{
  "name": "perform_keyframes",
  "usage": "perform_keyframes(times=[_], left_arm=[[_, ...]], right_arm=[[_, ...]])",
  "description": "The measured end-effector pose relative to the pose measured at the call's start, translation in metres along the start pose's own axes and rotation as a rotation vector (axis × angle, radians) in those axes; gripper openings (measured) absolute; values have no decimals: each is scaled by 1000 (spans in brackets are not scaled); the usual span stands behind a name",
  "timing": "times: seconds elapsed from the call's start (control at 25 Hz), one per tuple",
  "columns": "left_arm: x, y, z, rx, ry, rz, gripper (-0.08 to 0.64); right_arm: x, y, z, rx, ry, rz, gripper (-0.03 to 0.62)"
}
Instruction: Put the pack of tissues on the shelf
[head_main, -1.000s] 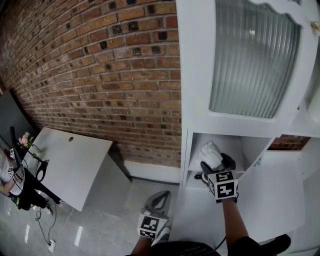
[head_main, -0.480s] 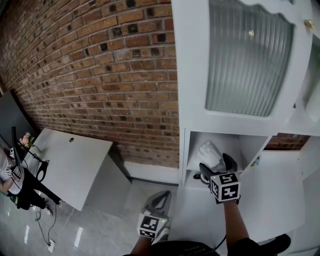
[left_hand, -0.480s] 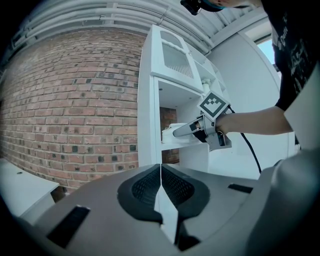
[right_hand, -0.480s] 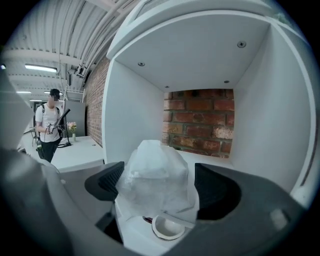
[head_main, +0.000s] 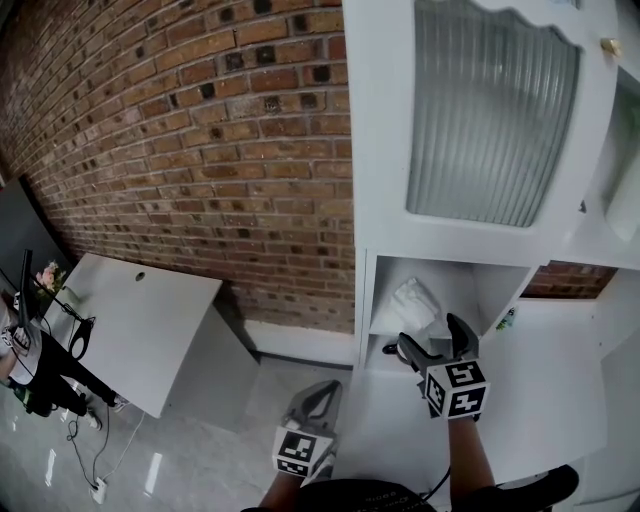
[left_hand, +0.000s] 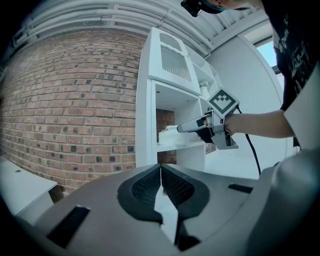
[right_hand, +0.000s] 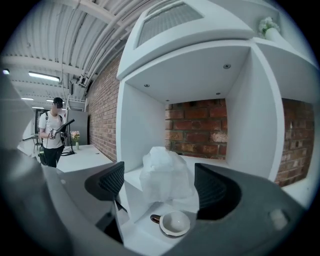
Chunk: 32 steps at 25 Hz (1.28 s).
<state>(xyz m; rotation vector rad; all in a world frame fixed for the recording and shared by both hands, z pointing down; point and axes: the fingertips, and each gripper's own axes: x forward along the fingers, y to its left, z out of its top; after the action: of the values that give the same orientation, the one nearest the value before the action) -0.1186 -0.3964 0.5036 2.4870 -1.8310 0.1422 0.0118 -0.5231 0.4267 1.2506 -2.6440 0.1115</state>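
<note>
Pack of tissues (head_main: 415, 303) is set on the shelf (head_main: 478, 292).
Jaws of the right gripper (head_main: 432, 338), just opened wide, are seen clear of the pack; left gripper (head_main: 318, 395) is shut, empty; only withdrawal is judged left.

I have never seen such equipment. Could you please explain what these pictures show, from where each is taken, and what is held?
There is no robot: a person holds a hand-held gripper in each hand. One picture comes from a camera on the person's head; the other two from a camera riding on each hand-held gripper. The right hand-held gripper has just been opening its jaws; the tissue pack lies on the shelf between them, not pressed. A cup stands one level lower. The left hand-held gripper is shut and empty.
</note>
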Motion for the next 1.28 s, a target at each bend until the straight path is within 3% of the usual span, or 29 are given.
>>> perform_keyframes(times=[0.4, 0.6, 0.8, 0.92, 1.28], left_arm=[[-3, -15, 4, -15, -17, -21, 12], [-7, -22, 5, -24, -25, -30, 12], [-9, -32, -3, -30, 5, -39, 12], [-13, -39, -4, -36, 4, -50, 12], [-21, -58, 1, -43, -16, -80, 12]], right_arm=[[-54, 20, 10, -19, -151, 14, 425], [-73, 18, 5, 46, -179, -10, 410], [-94, 14, -3, 43, -192, -57, 374], [-109, 15, -9, -6, -191, -95, 303], [-131, 18, -49, -2, -121, -99, 238]])
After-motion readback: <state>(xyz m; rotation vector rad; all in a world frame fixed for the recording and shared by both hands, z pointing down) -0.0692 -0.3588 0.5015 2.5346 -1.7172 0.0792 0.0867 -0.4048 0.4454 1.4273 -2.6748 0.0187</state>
